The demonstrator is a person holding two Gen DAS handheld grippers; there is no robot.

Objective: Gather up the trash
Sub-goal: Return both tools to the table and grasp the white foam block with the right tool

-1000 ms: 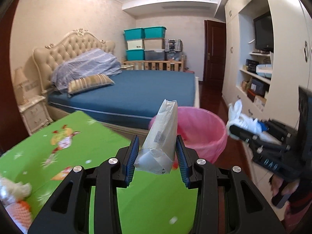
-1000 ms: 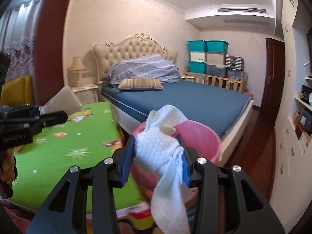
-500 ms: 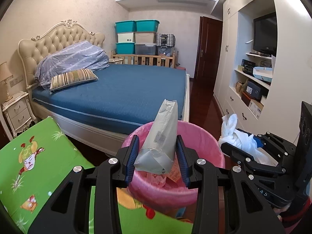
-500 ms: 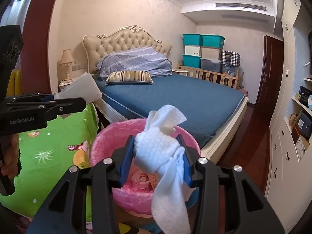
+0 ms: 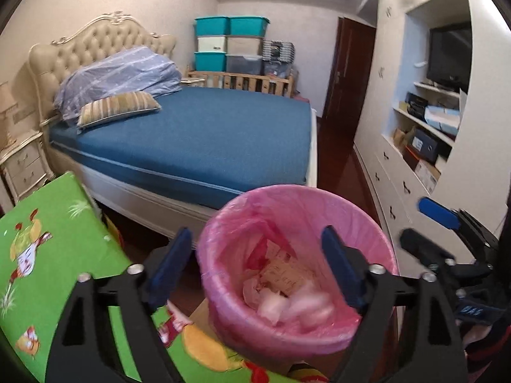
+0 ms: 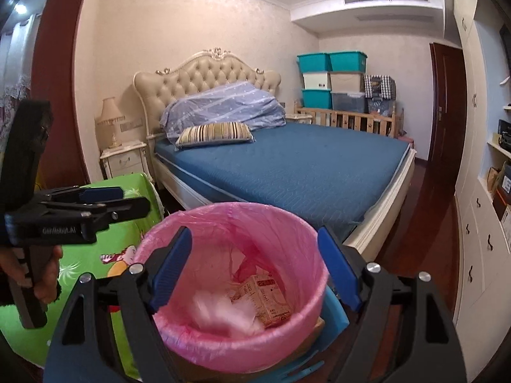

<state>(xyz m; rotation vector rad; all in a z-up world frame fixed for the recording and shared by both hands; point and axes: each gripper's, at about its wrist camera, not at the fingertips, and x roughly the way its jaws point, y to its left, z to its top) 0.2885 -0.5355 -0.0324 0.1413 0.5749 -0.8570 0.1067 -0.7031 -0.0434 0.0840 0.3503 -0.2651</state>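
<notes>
A wide bed with a blue mattress (image 6: 297, 172) and a cream tufted headboard fills the room beyond both grippers, its white foot edge running just behind the bin. To the left of the grippers lies a bright green cartoon-printed mat (image 5: 48, 261), whose edge ends beside the bin. To the right, a strip of dark red wooden floor (image 6: 428, 220) runs open between the bed and a white wall unit of drawers and shelves (image 5: 399, 191).

A round bin lined with a pink plastic bag (image 6: 281, 220) sits directly below and ahead of both grippers. The left gripper (image 5: 255, 268) and the right gripper (image 6: 255, 265) have just been opening; each now stands spread wide above the rim with nothing between its blue pads.

Inside the bin lie a printed paper carton (image 6: 270, 296) and blurred pale trash (image 6: 220, 314).
</notes>
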